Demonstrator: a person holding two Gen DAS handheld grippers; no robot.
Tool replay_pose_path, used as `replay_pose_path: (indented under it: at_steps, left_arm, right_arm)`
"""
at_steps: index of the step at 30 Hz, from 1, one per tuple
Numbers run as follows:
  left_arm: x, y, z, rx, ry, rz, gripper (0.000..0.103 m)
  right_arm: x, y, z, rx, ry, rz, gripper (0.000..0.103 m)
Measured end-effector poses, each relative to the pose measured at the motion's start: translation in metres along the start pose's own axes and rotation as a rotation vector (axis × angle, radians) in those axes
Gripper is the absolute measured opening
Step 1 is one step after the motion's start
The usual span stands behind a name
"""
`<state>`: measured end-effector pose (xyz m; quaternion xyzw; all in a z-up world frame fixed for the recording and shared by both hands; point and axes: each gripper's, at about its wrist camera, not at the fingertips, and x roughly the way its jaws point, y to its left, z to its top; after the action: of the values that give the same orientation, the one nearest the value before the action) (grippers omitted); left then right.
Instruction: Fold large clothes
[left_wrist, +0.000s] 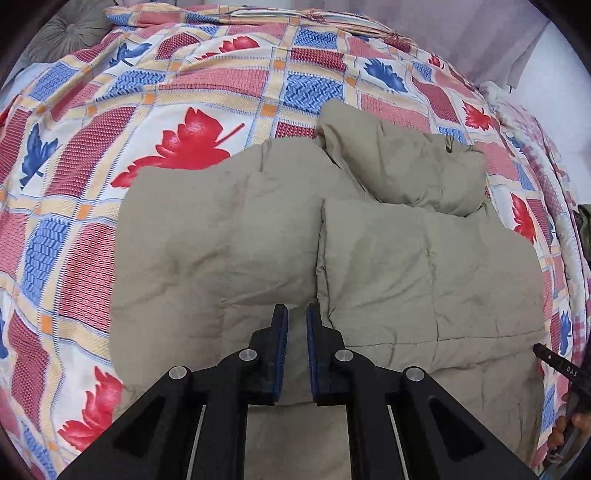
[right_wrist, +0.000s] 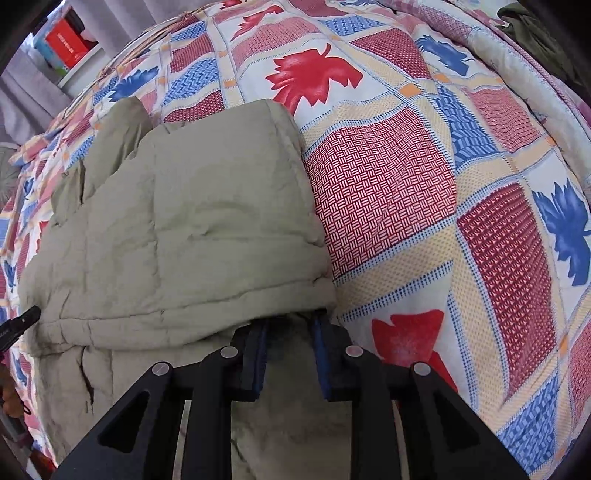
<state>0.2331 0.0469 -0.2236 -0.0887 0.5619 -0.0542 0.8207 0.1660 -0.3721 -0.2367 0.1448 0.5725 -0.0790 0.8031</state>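
Matt, quilted khaki cloth jacket (left_wrist: 280, 236) on a woven, leaf-printed bedspread (left_wrist: 184, 92).

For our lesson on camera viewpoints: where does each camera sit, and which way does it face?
Left wrist: on the left gripper, looking steeply down over its fingers at the khaki jacket on the patterned bedspread.
Right wrist: on the right gripper, looking down at the jacket's folded edge; its fingers show.
Shared: jacket, bedspread; each glimpses the other gripper at its frame edge.

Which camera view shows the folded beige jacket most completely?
The left wrist view: the beige jacket shows nearly whole on the bedspread. The right wrist view shows only its right part, cut by the frame's left and bottom edges.
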Motion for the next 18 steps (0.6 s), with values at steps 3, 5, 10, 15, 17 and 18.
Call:
replay_pose_path:
  at_steps: [3,5,10,15,17,18]
  left_arm:
    - [-0.015,0.002,0.006,0.013,-0.025,-0.011,0.012]
    - [-0.018,-0.004,0.012,0.030,-0.037,-0.022,0.012]
    - [-0.008,-0.032,0.021,0.057,-0.039,-0.059,0.012]
    - [0.049,-0.042,0.006,0.065,0.068,0.047,0.012]
    - [0.055,-0.040,0.002,0.048,0.060,0.032,0.012]
    - [0.057,-0.040,0.003,0.044,0.063,0.027,0.012]
  right_arm:
    - [-0.022,-0.005,-0.014,-0.001,0.014,0.038,0.025]
    - [-0.036,-0.007,-0.021,-0.010,-0.022,0.028,0.025]
    - [-0.055,-0.019,0.011,0.075,-0.139,0.058,0.025]
    - [-0.027,-0.001,0.039,0.073,-0.109,0.139,0.025]
    - [-0.001,0.007,0.034,0.059,-0.047,0.117,0.025]
    - [0.010,0.009,0.030,0.054,-0.028,0.103,0.024]
